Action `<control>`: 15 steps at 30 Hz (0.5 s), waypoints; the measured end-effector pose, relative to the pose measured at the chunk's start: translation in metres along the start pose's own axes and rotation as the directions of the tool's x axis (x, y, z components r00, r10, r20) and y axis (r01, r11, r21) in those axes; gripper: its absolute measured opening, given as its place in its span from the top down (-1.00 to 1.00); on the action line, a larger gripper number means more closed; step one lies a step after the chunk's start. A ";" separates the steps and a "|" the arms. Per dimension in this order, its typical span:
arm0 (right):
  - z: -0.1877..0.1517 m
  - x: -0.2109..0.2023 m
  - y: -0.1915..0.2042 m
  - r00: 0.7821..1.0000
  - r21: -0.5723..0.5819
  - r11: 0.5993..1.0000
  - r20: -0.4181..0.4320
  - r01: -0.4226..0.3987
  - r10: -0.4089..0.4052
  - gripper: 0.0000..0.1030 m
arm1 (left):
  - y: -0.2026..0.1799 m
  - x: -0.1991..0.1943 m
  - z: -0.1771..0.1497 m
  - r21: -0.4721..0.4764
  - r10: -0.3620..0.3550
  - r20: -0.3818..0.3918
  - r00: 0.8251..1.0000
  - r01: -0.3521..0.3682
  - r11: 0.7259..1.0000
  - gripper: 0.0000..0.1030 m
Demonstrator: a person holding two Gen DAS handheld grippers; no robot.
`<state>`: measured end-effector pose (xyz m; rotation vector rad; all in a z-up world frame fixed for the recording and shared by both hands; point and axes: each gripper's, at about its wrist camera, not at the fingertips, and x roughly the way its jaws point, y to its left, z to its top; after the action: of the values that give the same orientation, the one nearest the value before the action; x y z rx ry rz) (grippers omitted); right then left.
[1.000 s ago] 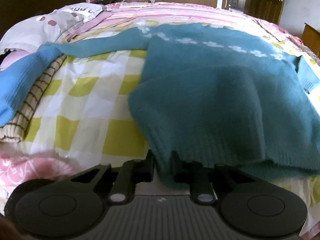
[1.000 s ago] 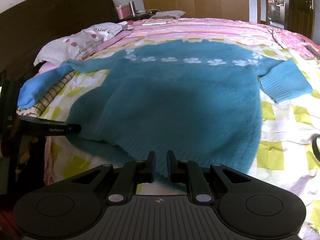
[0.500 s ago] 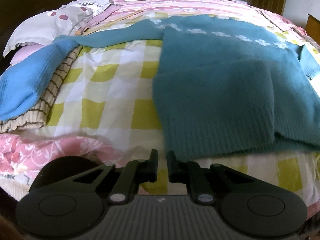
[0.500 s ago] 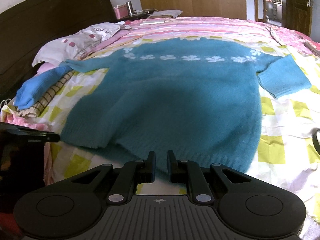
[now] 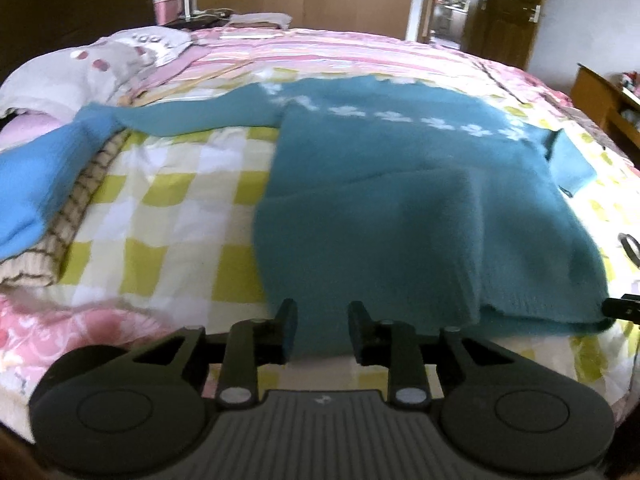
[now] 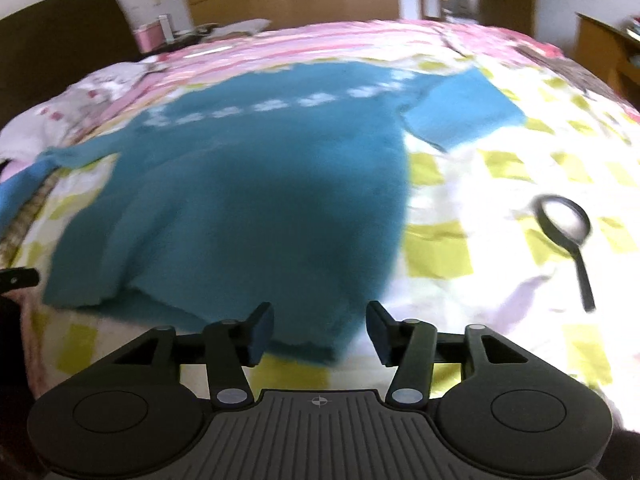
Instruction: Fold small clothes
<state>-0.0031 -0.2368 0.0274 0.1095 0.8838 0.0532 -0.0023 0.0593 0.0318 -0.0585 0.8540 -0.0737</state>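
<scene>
Both grippers have opened since a moment ago; the left gripper (image 5: 322,330) and right gripper (image 6: 320,334) stand wide apart, holding nothing. The teal sweater (image 5: 400,208) lies on the checked bedspread (image 5: 176,216), its hem at 12 o'clock just beyond each gripper's fingers.

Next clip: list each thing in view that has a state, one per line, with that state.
Teal sweater: flat on the bed, left side folded over the body, one sleeve stretched out, released.
Left gripper: open, fingers either side of the sweater hem, gripping nothing.
Right gripper: open wide at the hem, empty.
Magnifying glass: lying flat on the checked sheet, apart from the sweater.
Blue garment: lying on a striped one.
</scene>
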 end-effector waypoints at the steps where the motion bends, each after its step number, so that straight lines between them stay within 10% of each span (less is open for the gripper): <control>1: 0.000 0.003 -0.004 1.000 0.027 1.000 -0.013 -0.013 0.013 0.00 | -0.001 0.002 0.000 0.004 -0.007 -0.002 1.000 0.007 1.000 0.33; 7: 0.005 0.022 -0.013 0.995 0.155 0.984 -0.046 -0.083 0.091 0.02 | -0.004 0.011 0.001 -0.001 -0.030 -0.012 0.999 0.030 1.000 0.31; 9: 0.006 0.027 -0.013 0.994 0.159 0.984 -0.061 -0.081 0.092 0.52 | -0.004 0.012 0.001 -0.001 -0.038 -0.015 0.999 0.038 0.999 0.30; 15: 0.015 0.009 -0.017 0.994 0.075 0.994 -0.080 -0.074 0.080 0.77 | -0.009 0.010 0.007 0.046 -0.057 0.003 0.998 0.057 0.997 0.26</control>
<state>0.0138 -0.2542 0.0281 0.2096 0.9644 0.0987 0.0090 0.0496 0.0300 -0.0404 0.8456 -0.1468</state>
